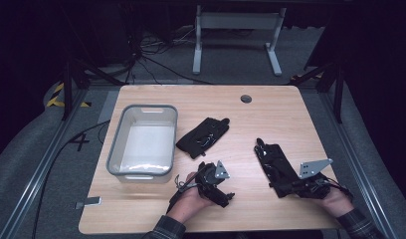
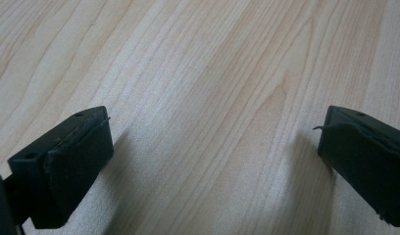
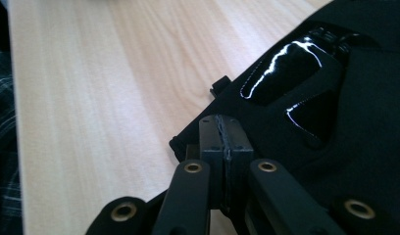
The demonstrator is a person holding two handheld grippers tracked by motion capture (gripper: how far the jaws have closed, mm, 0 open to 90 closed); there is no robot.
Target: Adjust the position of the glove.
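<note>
High view, right gripper (image 1: 284,188) clenched on black glove (image 1: 275,162), left gripper (image 1: 230,198) released over table (image 1: 270,114).

Bench (image 1: 270,114) showing pale wood grain. Bin (image 1: 115,149) showing grey rim, white inside. Two gloves (image 1: 203,137) (image 1: 278,167) showing black, nearer one carrying glossy black patches (image 3: 286,73). Tongs (image 3: 226,142) showing black, brass rivets. Sleeves (image 1: 166,230) showing dark plaid. Floor stripes (image 1: 55,94) showing yellow-black.

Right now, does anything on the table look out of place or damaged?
Nothing stands out. The grey bin sits upright, one black glove lies flat beside it, and the right tool pinches the other glove's edge.
</note>
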